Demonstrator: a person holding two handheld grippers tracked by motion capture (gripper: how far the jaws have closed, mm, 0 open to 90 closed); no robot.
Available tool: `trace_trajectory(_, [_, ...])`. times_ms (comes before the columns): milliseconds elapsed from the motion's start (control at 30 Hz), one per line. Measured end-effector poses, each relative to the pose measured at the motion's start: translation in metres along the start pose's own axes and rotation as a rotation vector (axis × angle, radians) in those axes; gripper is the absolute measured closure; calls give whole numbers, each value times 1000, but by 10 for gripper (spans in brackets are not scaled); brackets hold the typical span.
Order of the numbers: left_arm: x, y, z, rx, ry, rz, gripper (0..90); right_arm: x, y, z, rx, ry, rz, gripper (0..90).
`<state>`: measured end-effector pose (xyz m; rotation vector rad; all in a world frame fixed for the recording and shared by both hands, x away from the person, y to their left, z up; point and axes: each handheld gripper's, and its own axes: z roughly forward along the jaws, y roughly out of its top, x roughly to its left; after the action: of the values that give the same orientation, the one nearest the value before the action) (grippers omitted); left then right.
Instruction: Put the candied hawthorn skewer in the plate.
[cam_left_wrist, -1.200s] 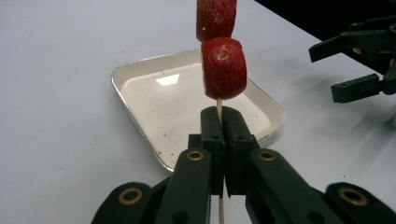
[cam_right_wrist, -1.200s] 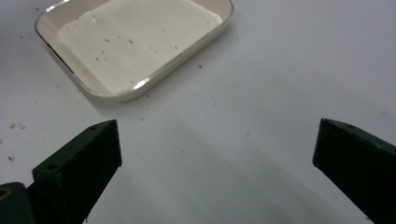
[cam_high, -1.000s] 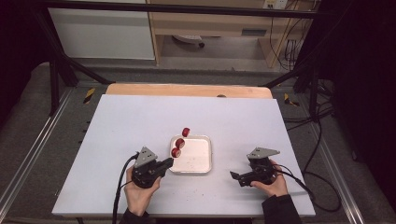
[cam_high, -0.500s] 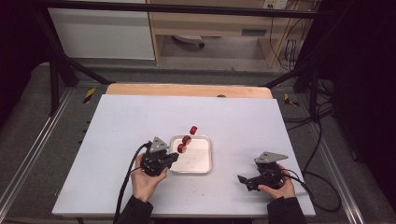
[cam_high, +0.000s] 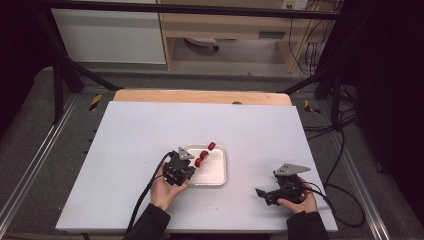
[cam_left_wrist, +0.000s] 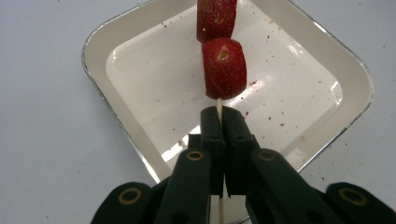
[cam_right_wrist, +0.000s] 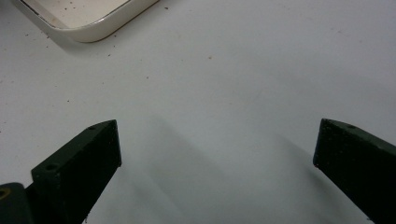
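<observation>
While pinching the thin wooden skewer (cam_left_wrist: 218, 109) between pressed-together jaws, left hand-held gripper (cam_high: 186, 169) poised at the near-left edge of the white tray (cam_left_wrist: 116, 116). Straight ahead of its tips, two red strawberry pieces (cam_left_wrist: 223, 67) threaded on the stick, held above the tray floor; a third piece (cam_high: 212, 146) farther along, near the far rim. Threading apparently done; lowering the loaded stick into the tray and letting go probably left. Tray otherwise bare apart from red specks. Off to the right, well apart from the tray, right hand-held gripper (cam_high: 270, 192) resting low over the white surface (cam_high: 130, 130), jaws spread wide with nothing between them, tray corner (cam_right_wrist: 88, 23) beyond its left jaw.
</observation>
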<state>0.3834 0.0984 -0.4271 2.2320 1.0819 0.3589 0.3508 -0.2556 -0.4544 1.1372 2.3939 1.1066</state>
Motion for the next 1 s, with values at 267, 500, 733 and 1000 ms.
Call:
trace_trajectory(267, [-3, -1, 7, 29, 14, 10, 883, 0, 0, 1, 5, 3, 3, 15])
trace_trajectory(500, [-2, -2, 7, 33, 25, 33, 867, 0, 0, 1, 3, 4, 9, 15])
trace_trajectory(733, [8, -1, -12, 5, -9, 56, 685, 1, 1, 1, -1, 1, 24, 14])
trace_trajectory(1000, [27, -4, -45, -52, -60, 86, 417, 0, 1, -1, 0, 2, 26, 9])
